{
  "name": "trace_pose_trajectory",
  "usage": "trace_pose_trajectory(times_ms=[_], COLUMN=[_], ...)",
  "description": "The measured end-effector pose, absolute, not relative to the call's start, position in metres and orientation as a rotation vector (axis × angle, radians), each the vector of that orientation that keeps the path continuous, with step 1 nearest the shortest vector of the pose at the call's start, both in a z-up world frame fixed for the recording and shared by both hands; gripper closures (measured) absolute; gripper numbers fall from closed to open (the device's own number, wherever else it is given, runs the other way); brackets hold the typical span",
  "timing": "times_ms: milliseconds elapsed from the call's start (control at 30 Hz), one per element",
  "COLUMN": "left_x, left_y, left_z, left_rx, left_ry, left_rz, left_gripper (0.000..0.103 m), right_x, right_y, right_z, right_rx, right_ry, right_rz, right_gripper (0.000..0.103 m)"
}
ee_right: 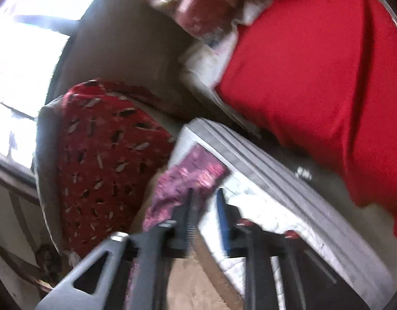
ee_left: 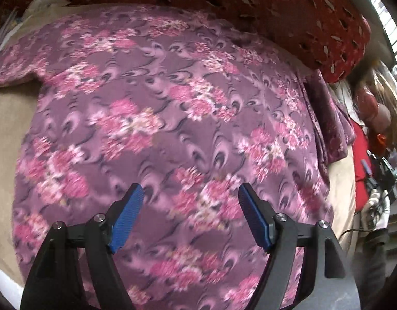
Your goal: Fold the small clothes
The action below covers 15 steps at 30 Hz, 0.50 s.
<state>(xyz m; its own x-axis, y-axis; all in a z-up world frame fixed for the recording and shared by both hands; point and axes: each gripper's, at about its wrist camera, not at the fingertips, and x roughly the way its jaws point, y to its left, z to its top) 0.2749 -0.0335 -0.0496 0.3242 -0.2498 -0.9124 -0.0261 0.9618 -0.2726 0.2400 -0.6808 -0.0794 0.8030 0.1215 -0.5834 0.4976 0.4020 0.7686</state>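
Note:
A purple garment with pink flowers (ee_left: pixel 159 103) lies spread flat on a beige sheet (ee_left: pixel 7 129) and fills most of the left wrist view. My left gripper (ee_left: pixel 190 190) hovers over its near part, blue pads wide apart and nothing between them. In the right wrist view, which is blurred, a bunched edge of the same purple cloth (ee_right: pixel 188 175) lies by the left finger of my right gripper (ee_right: pixel 205 196). Its jaws stand apart with white mattress showing in the gap, and the cloth sits beside the finger, not pinched.
A dark red patterned pillow (ee_left: pixel 276 7) (ee_right: pixel 100 160) lies along the far side of the garment. A bright red cloth (ee_right: pixel 314 77) covers the area beyond the grey mattress edge (ee_right: pixel 263 165). A gloved hand with black gear (ee_left: pixel 374 201) shows at the right edge.

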Motion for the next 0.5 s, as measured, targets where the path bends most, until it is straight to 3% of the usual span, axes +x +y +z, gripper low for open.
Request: trace_pose_trajectory(times_ms=[267,333,367,400,500], left_x=[0.278,0.28,0.281,0.282,0.295], left_y=[-0.056,-0.056,-0.055,-0.053,-0.047], left_z=[-0.058,-0.057,-0.053,-0.047,-0.032], left_rx=[-0.214,-0.202,-0.199,-0.196,-0.182], left_ry=[1.217,1.21,1.198,1.173,1.095], left_rz=[-0.184,-0.191,-0.195,-0.19,-0.159], left_gripper=[0.024,0.024,0.024,0.024,0.024], right_x=[0.306,0.315,0.318,0.319,0.311], right_y=[-0.64,-0.628,-0.625,-0.625,-0.637], right_z=[-0.116,-0.105,-0.1,-0.096,-0.071], right_rx=[1.239,1.133,1.101,1.086,1.013], right_ry=[0.665,0.653,0.651,0.652,0.612], right_rz=[-0.178,-0.256,-0.288,-0.304,-0.337], right_gripper=[0.05,0.052,0.069,0.097,0.096])
